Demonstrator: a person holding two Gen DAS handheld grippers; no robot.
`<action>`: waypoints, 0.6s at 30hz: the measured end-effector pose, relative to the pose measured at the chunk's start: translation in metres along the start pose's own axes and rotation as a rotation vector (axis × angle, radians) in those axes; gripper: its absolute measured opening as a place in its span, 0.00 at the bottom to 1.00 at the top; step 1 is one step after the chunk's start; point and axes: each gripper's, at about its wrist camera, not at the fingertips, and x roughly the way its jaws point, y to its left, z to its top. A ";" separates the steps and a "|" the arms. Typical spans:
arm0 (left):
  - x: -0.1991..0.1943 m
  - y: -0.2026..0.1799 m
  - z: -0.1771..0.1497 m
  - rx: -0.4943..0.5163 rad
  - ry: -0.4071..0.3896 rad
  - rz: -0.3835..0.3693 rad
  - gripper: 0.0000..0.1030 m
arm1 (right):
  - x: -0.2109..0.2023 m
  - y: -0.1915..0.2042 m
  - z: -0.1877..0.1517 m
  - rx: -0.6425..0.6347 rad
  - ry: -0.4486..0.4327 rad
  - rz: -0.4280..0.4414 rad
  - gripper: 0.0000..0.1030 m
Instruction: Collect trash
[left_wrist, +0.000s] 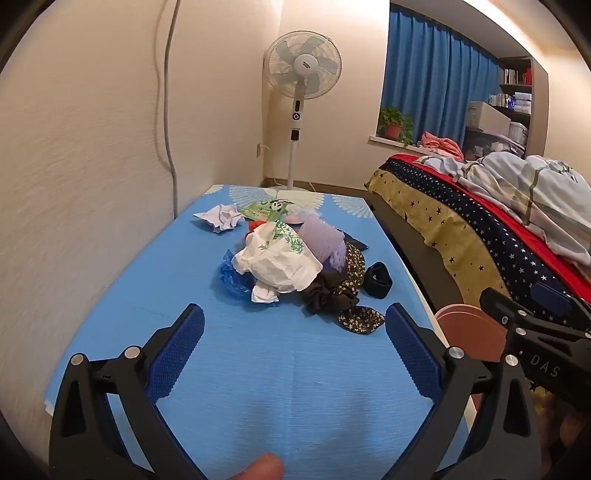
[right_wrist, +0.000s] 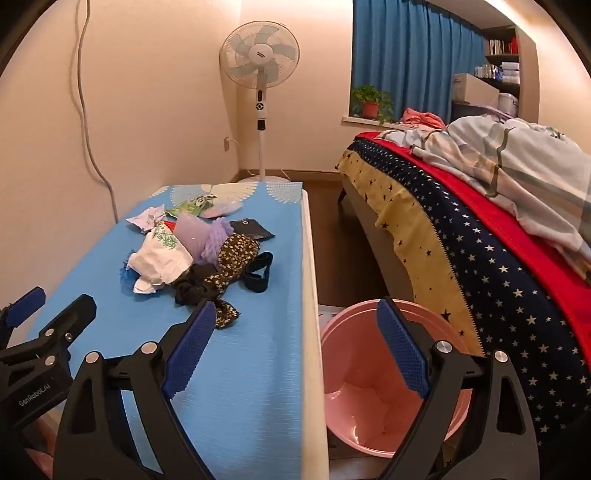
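While both my grippers hover over the near end of the table (left_wrist: 155, 280), I hold nothing: the left gripper (left_wrist: 294, 345) stands spread as wide as it goes over bare blue cloth, and the right gripper (right_wrist: 295, 345) is spread nearly as wide, one finger above the table, the other above the bin (right_wrist: 369, 373). I count one trash pile (left_wrist: 284, 264) mid-table, well ahead of my pads: two white crumpled papers, one loose at the far left (left_wrist: 221, 217) and one big wad (left_wrist: 277, 260) on top, one blue bag (left_wrist: 231, 275) tucked under it, one lilac mesh (left_wrist: 323, 242), one green wrapper (left_wrist: 264, 211). Beside these lie one flowered cloth (left_wrist: 356, 291), one black cloth (left_wrist: 325, 295) and one dark band (left_wrist: 377, 284). One fan (left_wrist: 301, 70) stands in the corner, one plant (left_wrist: 395, 123) on the sill, one bed (left_wrist: 461, 229) to the right. Only the right view shows the pink bin whole, on the floor between table and bed, apparently empty, and a dark tag (right_wrist: 253, 229); the left view catches just its rim.
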 end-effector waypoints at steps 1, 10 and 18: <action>0.000 0.000 0.000 0.000 0.000 -0.001 0.92 | 0.000 -0.001 0.000 0.002 -0.006 0.001 0.85; 0.000 0.000 0.000 -0.009 0.006 -0.001 0.92 | -0.001 0.003 0.000 -0.031 0.013 -0.025 0.85; -0.001 0.007 -0.001 -0.050 0.018 0.001 0.92 | -0.002 0.002 0.000 -0.024 0.012 -0.028 0.85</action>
